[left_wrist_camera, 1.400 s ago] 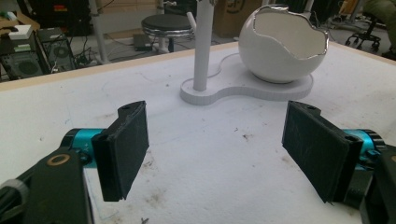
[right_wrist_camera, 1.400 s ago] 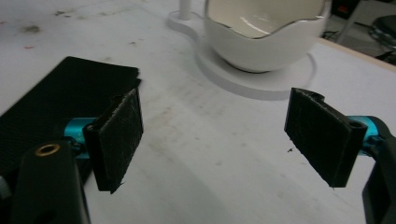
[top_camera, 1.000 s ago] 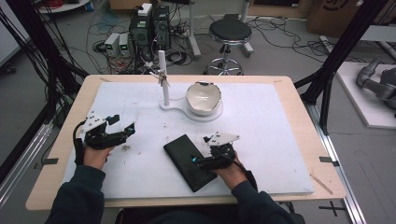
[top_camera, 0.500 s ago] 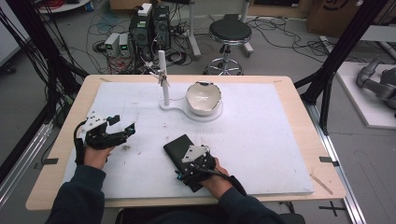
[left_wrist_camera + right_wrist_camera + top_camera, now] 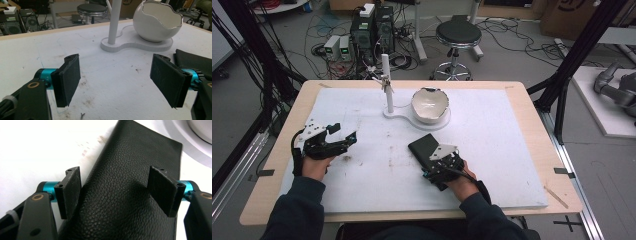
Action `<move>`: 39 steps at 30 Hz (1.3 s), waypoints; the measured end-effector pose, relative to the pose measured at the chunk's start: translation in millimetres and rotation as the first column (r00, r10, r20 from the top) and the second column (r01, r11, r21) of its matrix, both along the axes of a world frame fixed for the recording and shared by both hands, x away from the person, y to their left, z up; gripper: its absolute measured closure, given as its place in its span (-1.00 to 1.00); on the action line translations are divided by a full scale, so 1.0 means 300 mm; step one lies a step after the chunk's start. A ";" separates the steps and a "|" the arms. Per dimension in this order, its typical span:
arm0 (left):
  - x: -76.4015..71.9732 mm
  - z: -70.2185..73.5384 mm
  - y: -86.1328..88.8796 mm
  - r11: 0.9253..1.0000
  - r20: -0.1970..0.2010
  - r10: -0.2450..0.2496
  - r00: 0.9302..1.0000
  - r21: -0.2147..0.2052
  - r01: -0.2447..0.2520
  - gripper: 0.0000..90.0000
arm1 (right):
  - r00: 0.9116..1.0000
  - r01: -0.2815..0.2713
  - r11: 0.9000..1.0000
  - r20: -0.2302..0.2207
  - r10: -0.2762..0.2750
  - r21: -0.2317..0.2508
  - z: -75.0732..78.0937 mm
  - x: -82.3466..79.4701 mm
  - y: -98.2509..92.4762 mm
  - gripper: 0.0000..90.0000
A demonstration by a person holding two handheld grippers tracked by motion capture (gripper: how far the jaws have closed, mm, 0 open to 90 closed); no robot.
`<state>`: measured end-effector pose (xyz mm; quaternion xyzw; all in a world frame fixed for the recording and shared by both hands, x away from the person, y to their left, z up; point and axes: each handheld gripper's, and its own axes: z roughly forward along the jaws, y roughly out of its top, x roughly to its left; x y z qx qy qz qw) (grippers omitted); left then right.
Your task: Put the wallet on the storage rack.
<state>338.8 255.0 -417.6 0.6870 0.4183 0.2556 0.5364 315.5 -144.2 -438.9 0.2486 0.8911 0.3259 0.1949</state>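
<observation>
Right claw (image 5: 437, 167) is down over the black leather case (image 5: 423, 146), which lies flat on the white surface (image 5: 492, 160) a little right of centre, on the near half. The jaws have just been closing, but they stand wide. In the right gripper view the case (image 5: 130, 195) runs up between the two pads: the left pad (image 5: 71, 191) sits right at the case's left edge, the right pad (image 5: 163, 190) hangs above the leather near its right edge. Whether either pad presses on it, I cannot tell. The case's near end is cut off at the bottom of that view, and in the high view the claw and hand cover it.

Left claw (image 5: 343, 138) rests over on the left side, well apart from the case, jaws wide with nothing between them. In the left gripper view there is bare, scuffed surface between the pads and on toward the white stand (image 5: 136, 41).

That stand carries a thin upright post (image 5: 386, 82) and a cracked-egg-shaped white bowl (image 5: 430, 104), just beyond the case's far end, with a narrow strip of surface between them. There is plenty of open white surface to the right of the case and toward the near edge. The wooden rim (image 5: 539, 120) frames it all.
</observation>
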 end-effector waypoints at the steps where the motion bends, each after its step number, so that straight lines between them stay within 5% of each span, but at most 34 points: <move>1: 0.000 0.000 -0.001 1.000 -0.002 -0.001 1.000 0.001 0.001 -0.46 | 1.000 0.008 1.000 -0.006 -0.008 0.009 0.000 -0.004 -0.005 -0.38; 3: 0.002 -0.001 -0.002 1.000 -0.003 -0.003 1.000 0.004 0.003 -0.46 | 1.000 0.002 1.000 -0.009 -0.002 0.010 -0.004 -0.015 -0.006 -0.54; 4: 0.002 -0.002 -0.005 1.000 -0.005 -0.003 1.000 0.003 0.003 -0.46 | 0.999 -0.018 0.999 0.033 0.019 -0.035 -0.020 -0.033 0.007 -0.62; 8: 0.004 -0.004 -0.011 1.000 -0.006 -0.009 1.000 0.007 0.009 -0.45 | 0.998 -0.011 0.998 0.060 0.014 -0.054 -0.026 -0.042 0.014 -0.58; 15: 0.005 -0.006 -0.014 1.000 -0.011 -0.013 1.000 0.011 0.013 -0.45 | 0.996 -0.014 0.997 0.081 0.020 -0.076 -0.008 -0.047 0.010 0.05; 16: 0.005 -0.006 -0.014 1.000 -0.013 -0.012 1.000 0.009 0.012 -0.45 | 0.995 -0.014 0.995 0.094 0.023 -0.094 0.001 -0.058 0.017 0.29; 24: 0.009 -0.008 -0.003 1.000 -0.018 -0.005 1.000 -0.004 0.005 -0.45 | 0.995 -0.007 0.993 0.095 0.018 -0.114 0.036 -0.076 0.032 0.78; 28: 0.010 -0.009 -0.003 1.000 -0.019 -0.006 1.000 -0.007 0.005 -0.44 | 0.998 0.014 1.000 0.066 -0.013 -0.004 0.092 -0.064 -0.010 0.84; 32: 0.010 -0.009 -0.003 1.000 -0.018 -0.003 1.000 -0.007 0.003 -0.44 | 0.998 0.022 0.994 0.057 -0.028 0.105 0.159 -0.071 -0.054 0.87; 37: 0.009 -0.007 -0.002 1.000 -0.018 -0.004 1.000 -0.008 0.004 -0.43 | 1.000 0.007 0.976 0.025 -0.013 0.217 0.213 -0.075 -0.091 0.87; 39: 0.009 -0.008 -0.002 1.000 -0.018 -0.005 1.000 -0.007 0.005 -0.43 | 1.000 0.005 0.960 -0.014 -0.002 0.281 0.229 -0.071 -0.111 0.87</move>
